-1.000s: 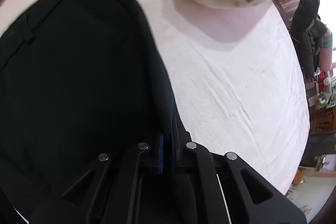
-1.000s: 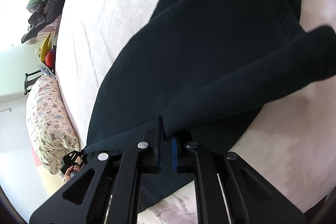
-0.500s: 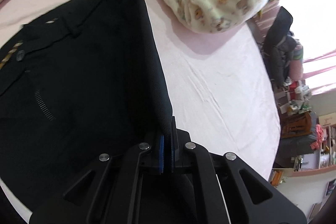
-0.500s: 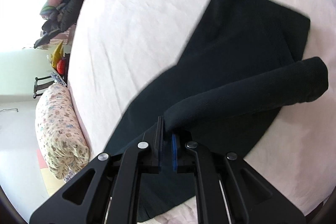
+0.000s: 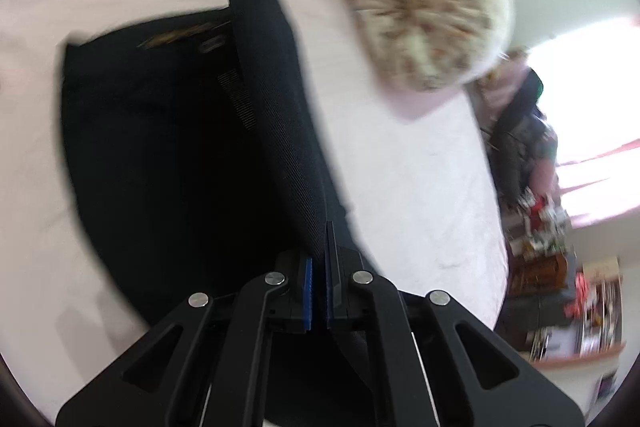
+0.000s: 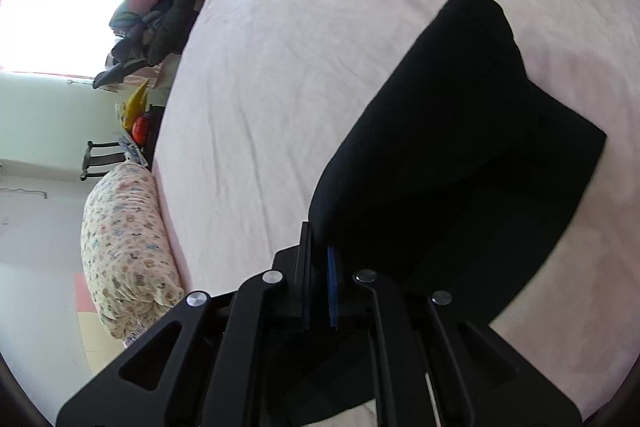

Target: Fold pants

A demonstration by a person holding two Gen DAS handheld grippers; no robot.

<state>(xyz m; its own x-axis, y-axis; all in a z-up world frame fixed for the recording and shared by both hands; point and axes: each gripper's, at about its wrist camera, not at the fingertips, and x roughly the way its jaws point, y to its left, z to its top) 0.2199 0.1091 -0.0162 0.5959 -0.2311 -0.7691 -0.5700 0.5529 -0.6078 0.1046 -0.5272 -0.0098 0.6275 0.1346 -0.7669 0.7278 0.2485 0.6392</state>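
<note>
Two black two-finger grippers are in your hands, each pinching an edge of the black woven pants point(image 5: 168, 155) lying on the pale pink bed sheet point(image 5: 420, 163). Your left gripper point(image 5: 318, 263) lifts a taut ridge of cloth running away toward the rolled cream floral-print quilt point(image 5: 432, 11). Your right gripper point(image 6: 318, 259) holds up a folded flap of the pants point(image 6: 448, 131), draped over the layer below.
</note>
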